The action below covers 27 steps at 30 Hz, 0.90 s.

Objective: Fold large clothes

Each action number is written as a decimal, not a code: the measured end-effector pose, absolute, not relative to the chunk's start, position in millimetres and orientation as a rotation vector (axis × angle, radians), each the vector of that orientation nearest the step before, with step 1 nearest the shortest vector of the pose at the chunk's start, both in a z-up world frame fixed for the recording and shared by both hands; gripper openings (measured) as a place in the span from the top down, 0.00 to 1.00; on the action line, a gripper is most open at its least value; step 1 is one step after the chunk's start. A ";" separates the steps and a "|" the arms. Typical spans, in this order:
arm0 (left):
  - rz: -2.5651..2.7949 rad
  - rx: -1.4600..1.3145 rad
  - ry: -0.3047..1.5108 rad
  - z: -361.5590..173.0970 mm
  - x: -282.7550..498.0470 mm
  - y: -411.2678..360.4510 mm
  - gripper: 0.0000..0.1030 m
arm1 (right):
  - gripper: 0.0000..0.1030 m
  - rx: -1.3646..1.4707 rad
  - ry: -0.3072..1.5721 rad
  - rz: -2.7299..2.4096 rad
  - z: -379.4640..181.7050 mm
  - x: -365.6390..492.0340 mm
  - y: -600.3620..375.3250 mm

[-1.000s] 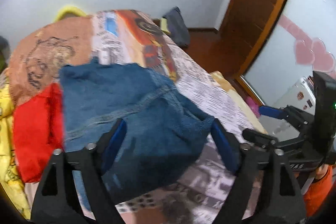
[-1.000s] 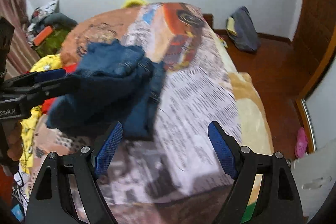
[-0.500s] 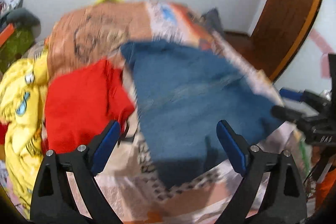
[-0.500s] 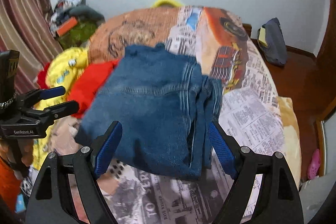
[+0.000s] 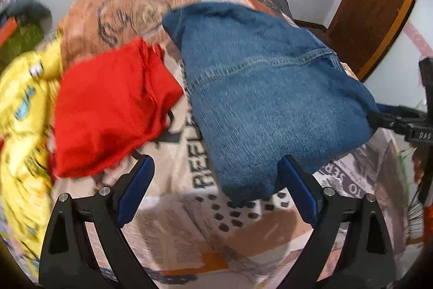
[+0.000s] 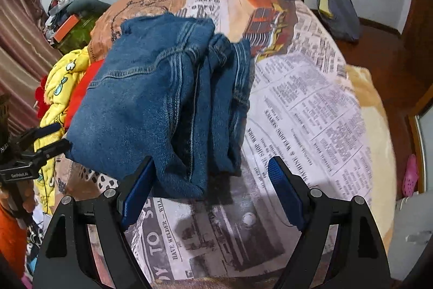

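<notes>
- On the bed [image 6: 311,110], whose cover is printed with newspaper columns and an orange vehicle, a folded pair of blue jeans [image 6: 151,104] lies as a thick stack, its layered edges turned toward 3 o'clock in the right wrist view.
- In the left wrist view the jeans fill the field from the centre toward 2 o'clock, with a stitched seam running across the upper face.
- The left gripper [image 5: 216,191] stands with its blue pads wide apart; its jaws have just been opening. The near corner of the jeans lies ahead of its right pad; whether the two touch cannot be told, and nothing is clamped.
- The right gripper [image 6: 209,186] also stands with its pads apart and unclamped. The near edge of the jeans sits just ahead of the gap, toward the left pad.
- A red garment [image 5: 111,110] lies at 9 o'clock of the jeans in the left wrist view, just beside them.
- A yellow printed cloth [image 5: 21,110] lies farther out at 9 o'clock, blurred.
- In the right wrist view the left gripper shows at 9 o'clock, its tips at the left edge of the jeans.
- A dark bag [image 6: 339,12] sits on the wooden floor at 1 o'clock, well apart from the jeans.
</notes>
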<state>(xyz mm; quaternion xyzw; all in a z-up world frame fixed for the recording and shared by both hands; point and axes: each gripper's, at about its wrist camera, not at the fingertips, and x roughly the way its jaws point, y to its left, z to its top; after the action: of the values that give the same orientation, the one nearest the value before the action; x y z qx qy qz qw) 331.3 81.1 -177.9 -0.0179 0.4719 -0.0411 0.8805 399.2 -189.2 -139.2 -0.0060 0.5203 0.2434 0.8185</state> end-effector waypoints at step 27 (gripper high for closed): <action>-0.299 -0.562 1.144 -244.5 473.7 124.8 0.09 | 0.13 0.223 1.284 0.711 -197.5 509.5 -162.1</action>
<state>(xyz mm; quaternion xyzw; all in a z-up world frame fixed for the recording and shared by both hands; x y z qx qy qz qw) 473.7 124.8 -244.5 -0.2613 0.5321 -0.1389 0.7933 509.5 -162.1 -197.5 0.1013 0.5846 0.3239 0.7369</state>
